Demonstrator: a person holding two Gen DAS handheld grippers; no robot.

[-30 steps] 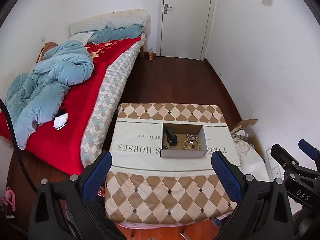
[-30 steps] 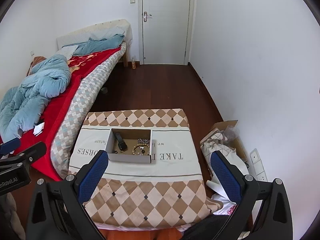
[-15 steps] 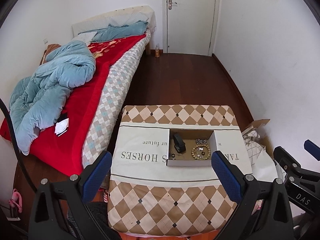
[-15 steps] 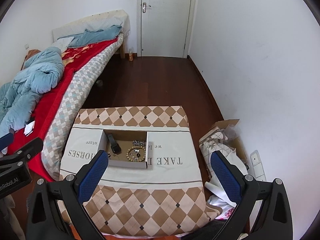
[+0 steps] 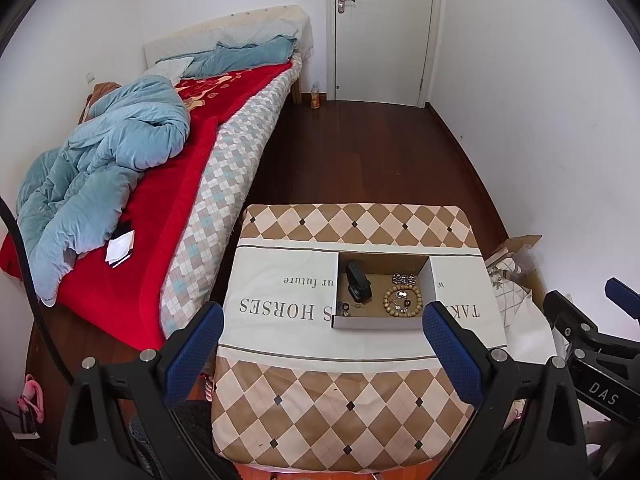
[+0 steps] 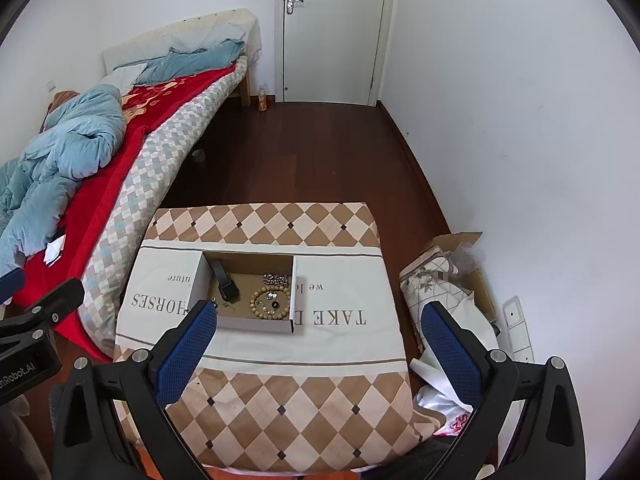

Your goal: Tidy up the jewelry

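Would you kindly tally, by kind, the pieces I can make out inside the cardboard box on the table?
Black watch: 1
Wooden bead bracelet: 1
Silver chain bracelet: 1
Small trinkets at the near left corner: too small to count
Total clearly seen in the box: 3

Box (image 5: 380,322) sits mid-table (image 5: 320,420); inside, watch (image 5: 357,280) left, beads (image 5: 402,300) right, chain (image 5: 404,278) behind them; bed (image 5: 160,200) left of table, door (image 5: 382,28) far behind
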